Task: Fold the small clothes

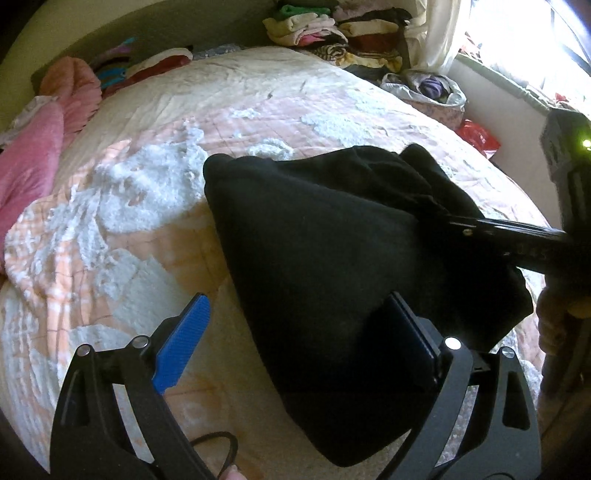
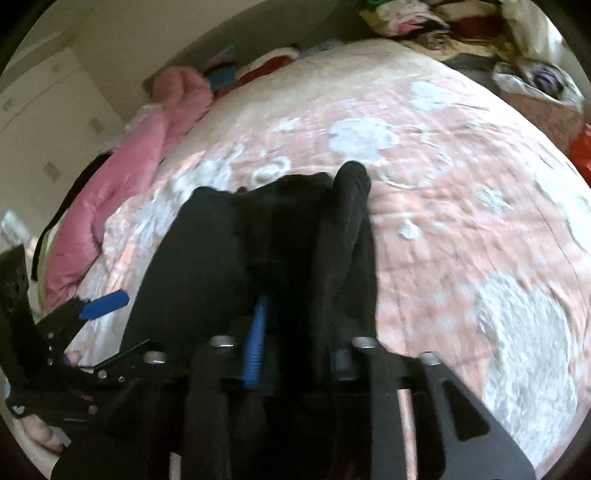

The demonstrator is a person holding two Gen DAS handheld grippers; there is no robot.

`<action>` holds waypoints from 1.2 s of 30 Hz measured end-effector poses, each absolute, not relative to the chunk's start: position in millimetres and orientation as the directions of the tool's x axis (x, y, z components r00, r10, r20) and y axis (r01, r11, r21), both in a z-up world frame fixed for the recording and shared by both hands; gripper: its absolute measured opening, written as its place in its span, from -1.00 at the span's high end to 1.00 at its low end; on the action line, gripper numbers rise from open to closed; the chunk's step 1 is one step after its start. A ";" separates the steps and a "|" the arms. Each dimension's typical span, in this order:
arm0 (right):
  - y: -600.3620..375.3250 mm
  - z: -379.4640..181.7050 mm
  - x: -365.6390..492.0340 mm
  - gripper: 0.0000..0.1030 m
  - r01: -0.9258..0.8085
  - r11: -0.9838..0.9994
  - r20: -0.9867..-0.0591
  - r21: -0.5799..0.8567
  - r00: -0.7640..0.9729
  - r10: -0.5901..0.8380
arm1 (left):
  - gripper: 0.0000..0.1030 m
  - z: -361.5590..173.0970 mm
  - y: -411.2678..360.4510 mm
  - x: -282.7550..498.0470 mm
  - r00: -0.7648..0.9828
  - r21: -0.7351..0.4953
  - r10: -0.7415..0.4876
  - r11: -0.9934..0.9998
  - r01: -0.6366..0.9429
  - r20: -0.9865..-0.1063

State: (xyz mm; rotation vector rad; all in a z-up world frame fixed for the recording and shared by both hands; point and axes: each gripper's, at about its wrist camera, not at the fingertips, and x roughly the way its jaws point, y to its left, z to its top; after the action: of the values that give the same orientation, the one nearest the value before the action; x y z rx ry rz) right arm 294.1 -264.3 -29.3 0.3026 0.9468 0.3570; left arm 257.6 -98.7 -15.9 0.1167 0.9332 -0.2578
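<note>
Garment: a black knit garment (image 1: 332,258) is draped on the bed's peach quilt (image 1: 147,229), bunched in a rough triangle near me, its far end humped up into a ridge.
Left tongs: my left tongs (image 1: 295,339) are spread wide and released; the blue pad (image 1: 184,339) on the left hangs over bare quilt, the other finger lies against the cloth's near edge, clamping nothing.
Right tongs: my right tongs (image 2: 295,354) are clenched on a thick fold of the black cloth at its right side, with fabric bunched between the blue pads.
Risk one: I reckon that bite holds several layers, so a lift could drag the whole bundle instead of one edge.
Risk two: with the left side unpinned, a pull to the right may slide the garment across the quilt and skew the fold.
Risk three: the fluffy white patches (image 1: 129,192) on the quilt could snag my open left pad if it dips low.
Background: stacked folded clothes (image 1: 332,26) sit far off, beyond the bed, and a pink blanket (image 1: 33,147) lies along the left, well apart.
</note>
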 end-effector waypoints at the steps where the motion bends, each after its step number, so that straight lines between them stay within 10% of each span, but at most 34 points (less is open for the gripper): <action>1: -269.0 -27.3 288.4 -0.07 -0.148 0.901 -0.729 0.408 0.542 0.419 | -0.70 -15.5 -98.2 256.9 0.569 -0.010 -0.166 0.964 0.267 -0.806; 25: -269.1 -25.7 226.4 -0.52 -0.047 0.965 -0.798 0.259 0.551 0.242 | -0.70 -6.5 -83.4 230.6 0.570 -0.035 -0.181 0.966 0.258 -0.801; 36: -266.6 17.1 181.2 -0.77 -0.085 0.962 -0.692 0.260 0.678 0.247 | -0.78 8.2 -74.3 213.2 0.595 -0.042 -0.186 0.968 0.247 -0.782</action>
State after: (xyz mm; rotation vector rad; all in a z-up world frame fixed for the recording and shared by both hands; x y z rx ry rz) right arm 181.2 -266.6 17.1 0.2134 0.8055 0.1878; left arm 213.2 -74.3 8.2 0.0728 0.8992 -0.2516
